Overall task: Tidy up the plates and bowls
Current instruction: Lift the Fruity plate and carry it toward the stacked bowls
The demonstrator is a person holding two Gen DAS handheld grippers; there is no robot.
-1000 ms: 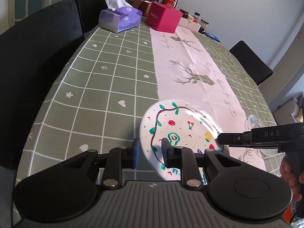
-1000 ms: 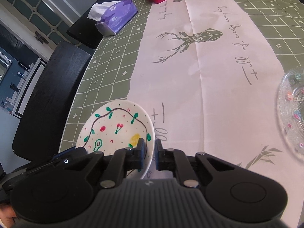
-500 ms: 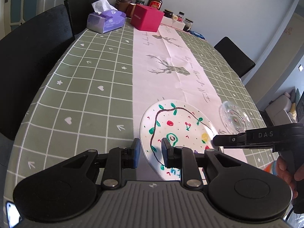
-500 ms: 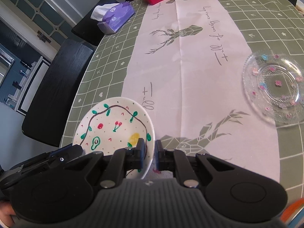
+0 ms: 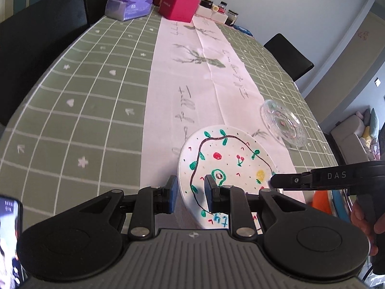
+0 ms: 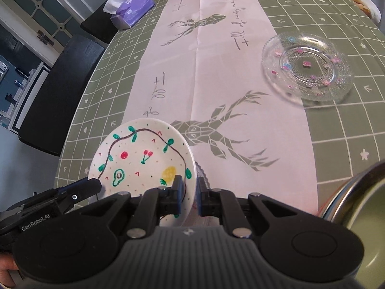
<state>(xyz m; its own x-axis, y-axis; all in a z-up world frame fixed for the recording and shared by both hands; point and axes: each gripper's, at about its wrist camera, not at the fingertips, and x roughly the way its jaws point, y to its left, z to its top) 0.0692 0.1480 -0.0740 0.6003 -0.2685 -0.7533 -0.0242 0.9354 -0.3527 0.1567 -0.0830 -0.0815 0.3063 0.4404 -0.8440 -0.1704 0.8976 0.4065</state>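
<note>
A long table (image 5: 79, 110) under a green checked cloth, with a pale pink runner (image 5: 192, 77) printed with grey deer along its middle, stretches away ahead of both pairs of fingers. The painted white plate (image 5: 228, 166) is held tilted above the runner: the left gripper (image 5: 190, 193) is clamped on its near left rim, the right gripper (image 6: 187, 193) clamped on its right rim. Beyond the right fingers and to their right, a clear glass plate (image 6: 308, 67) lies on the cloth at the runner's edge. At the far end stand a purple tissue box (image 5: 128, 6), a red box (image 5: 178, 4), bottles and jars. Dark chairs (image 5: 36, 48) line the sides before a plain grey wall.
</note>
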